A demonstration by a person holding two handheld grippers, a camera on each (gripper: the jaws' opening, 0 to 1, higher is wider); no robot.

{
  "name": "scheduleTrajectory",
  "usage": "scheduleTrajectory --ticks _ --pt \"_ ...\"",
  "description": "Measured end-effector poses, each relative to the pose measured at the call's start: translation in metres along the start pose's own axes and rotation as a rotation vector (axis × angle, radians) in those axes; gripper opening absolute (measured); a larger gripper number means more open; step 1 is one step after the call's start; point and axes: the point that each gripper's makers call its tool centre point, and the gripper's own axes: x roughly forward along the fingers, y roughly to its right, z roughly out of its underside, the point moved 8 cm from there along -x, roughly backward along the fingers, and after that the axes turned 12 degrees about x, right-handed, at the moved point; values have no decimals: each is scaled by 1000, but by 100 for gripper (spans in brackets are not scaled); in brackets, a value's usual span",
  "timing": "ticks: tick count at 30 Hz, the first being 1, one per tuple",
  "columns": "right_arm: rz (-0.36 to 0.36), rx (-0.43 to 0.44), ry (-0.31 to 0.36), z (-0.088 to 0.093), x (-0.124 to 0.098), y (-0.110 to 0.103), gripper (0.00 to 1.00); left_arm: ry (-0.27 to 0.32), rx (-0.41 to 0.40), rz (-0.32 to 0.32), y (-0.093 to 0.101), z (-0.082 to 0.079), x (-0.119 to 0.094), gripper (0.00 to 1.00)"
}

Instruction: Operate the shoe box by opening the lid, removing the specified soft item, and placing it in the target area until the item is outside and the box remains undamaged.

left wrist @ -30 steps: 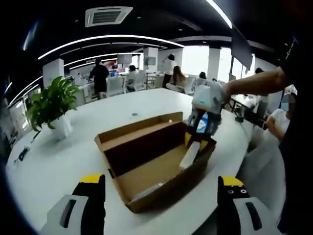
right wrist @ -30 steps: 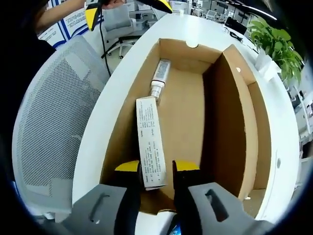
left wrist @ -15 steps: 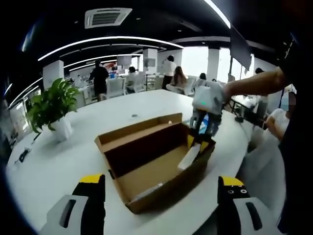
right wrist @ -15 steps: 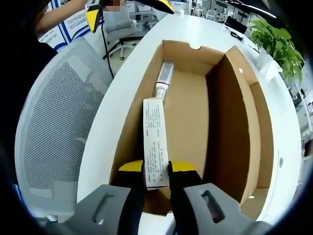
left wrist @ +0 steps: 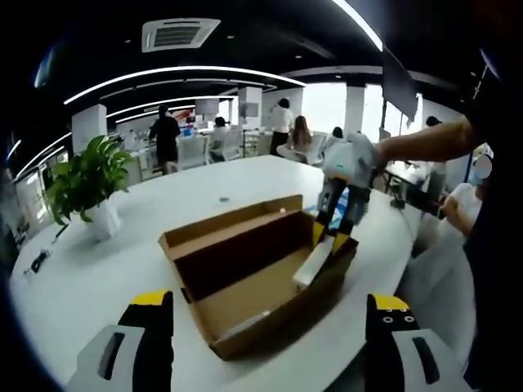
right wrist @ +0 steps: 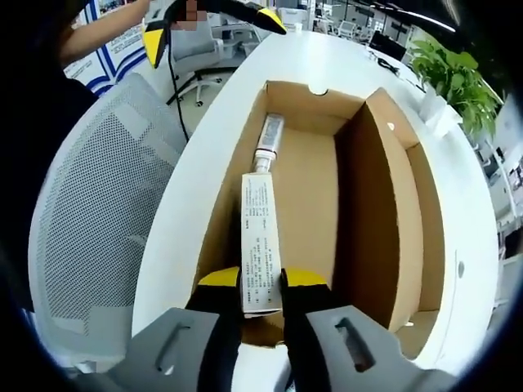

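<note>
Yellow-tipped jaws of the right gripper (right wrist: 261, 279) were clenched on the near end of a long white carton (right wrist: 261, 241), which slanted up out of the open shoe box (right wrist: 372, 204) with its far end down inside against the box's left wall. Just beyond the carton, a tube (right wrist: 265, 141) lay flat on the cardboard floor along that same wall. The lid stood raised on the box's right side. The box sat on a white table (right wrist: 302, 57), with a grey mesh chair (right wrist: 90, 204) beside the table edge on the left and a potted plant (right wrist: 458, 77) farther off at the upper right. In the left gripper view, the left gripper (left wrist: 265, 314) hovered near the camera with its 2 jaws spread wide and nothing between them, short of the box (left wrist: 253, 269). At the box's far end the right gripper (left wrist: 331, 239) gripped the carton (left wrist: 313, 261). Behind, a plant (left wrist: 86, 175) stood on the table (left wrist: 163, 204), and people stood in the office.
</note>
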Motion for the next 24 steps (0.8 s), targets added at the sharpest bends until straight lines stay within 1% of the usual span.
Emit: scheduleTrajectory --ticks 5,11,16,24 --pt "9 -4 17 -5 -10 0 15 3 2 3 4 -2 0 99" --pt "22 -2 42 -10 -20 0 15 9 0 6 -1 2 -2 99" --pt "31 -2 54 -12 -25 1 15 13 2 6 0 1 -2 99" --pt "55 5 88 -15 -38 -2 15 22 1 6 5 -1 -2 99"
